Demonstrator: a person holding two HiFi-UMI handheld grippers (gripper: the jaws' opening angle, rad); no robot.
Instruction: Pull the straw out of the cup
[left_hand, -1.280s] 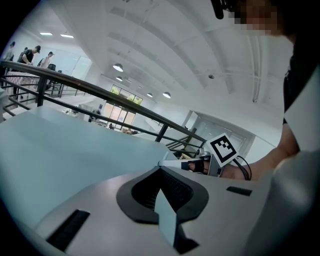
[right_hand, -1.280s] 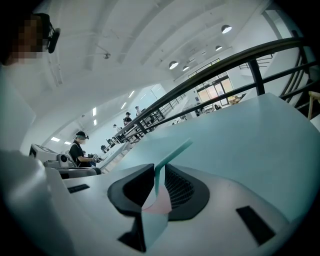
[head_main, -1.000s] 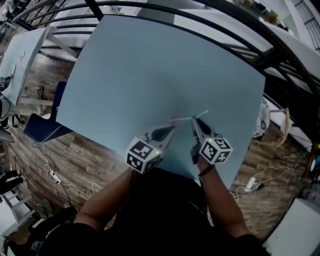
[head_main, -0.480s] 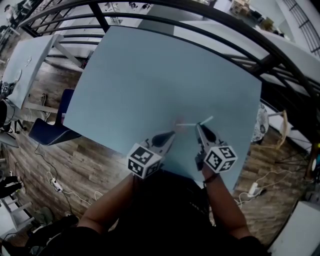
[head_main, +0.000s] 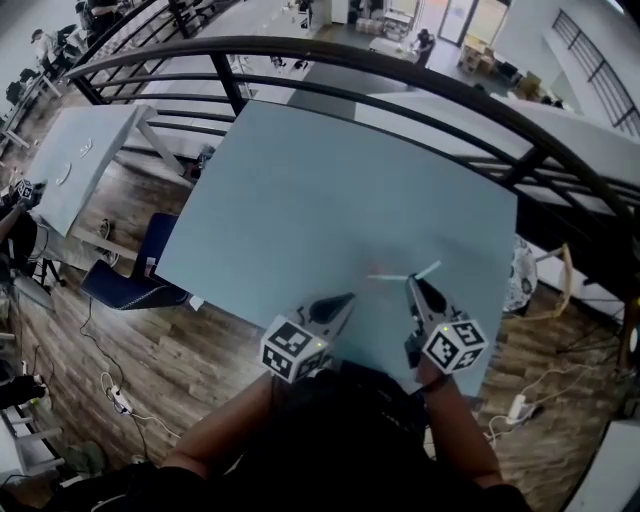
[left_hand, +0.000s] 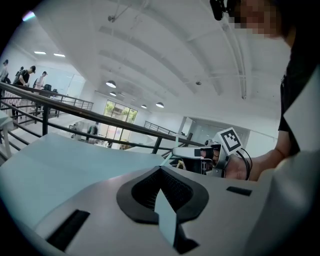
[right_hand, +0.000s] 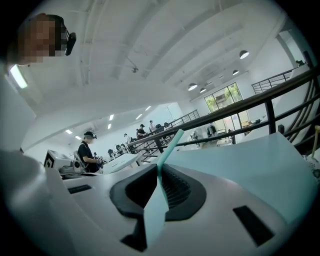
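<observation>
A thin pale teal straw (head_main: 428, 271) sticks out up and to the right from the tips of my right gripper (head_main: 412, 284), which is shut on it. In the right gripper view the straw (right_hand: 171, 142) rises from between the closed jaws of that gripper (right_hand: 159, 167). A short white stick-like piece (head_main: 388, 278) lies level just left of those tips; I cannot tell whether it belongs to the straw. My left gripper (head_main: 345, 299) is shut with nothing in it (left_hand: 161, 169), a little left of the white piece. No cup shows in any view.
Both grippers hover over the near edge of a pale blue table (head_main: 300, 180). A black railing (head_main: 400, 70) curves round its far side. A blue chair (head_main: 120, 280) and a second table (head_main: 80, 165) stand at the left. People (right_hand: 90, 150) work in the distance.
The head camera has shifted, so more of the room shows. The right gripper still holds the straw the same way. The left gripper has drawn slightly away from the right one.
</observation>
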